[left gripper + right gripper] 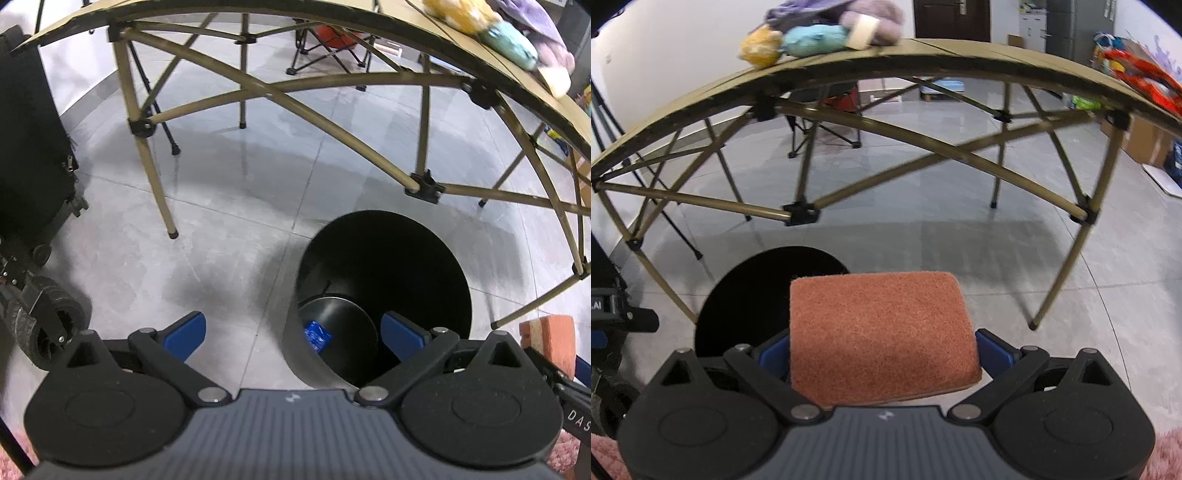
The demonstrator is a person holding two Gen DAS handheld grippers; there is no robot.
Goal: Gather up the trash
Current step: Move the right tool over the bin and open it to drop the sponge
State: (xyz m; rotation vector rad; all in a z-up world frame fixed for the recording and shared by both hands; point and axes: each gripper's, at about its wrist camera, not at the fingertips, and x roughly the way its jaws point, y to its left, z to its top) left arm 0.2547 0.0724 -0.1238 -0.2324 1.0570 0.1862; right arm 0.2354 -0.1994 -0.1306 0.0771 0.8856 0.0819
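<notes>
Mid-delivery: right tongs (882, 350) clamped on scouring sponge (881, 336), left tongs (293, 332) wide, empty – next, centring over black bin (757, 295) – then letting go.

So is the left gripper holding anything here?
No, the left gripper is open and empty above the black bin; the right gripper holds the sponge.

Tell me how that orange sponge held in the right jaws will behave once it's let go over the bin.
The sponge has a fuzzy scouring face and a foam layer, so it is probably light and squashy. It should drop without rolling or breaking. It sits right of the black bin, so releasing now might miss the opening.
</notes>
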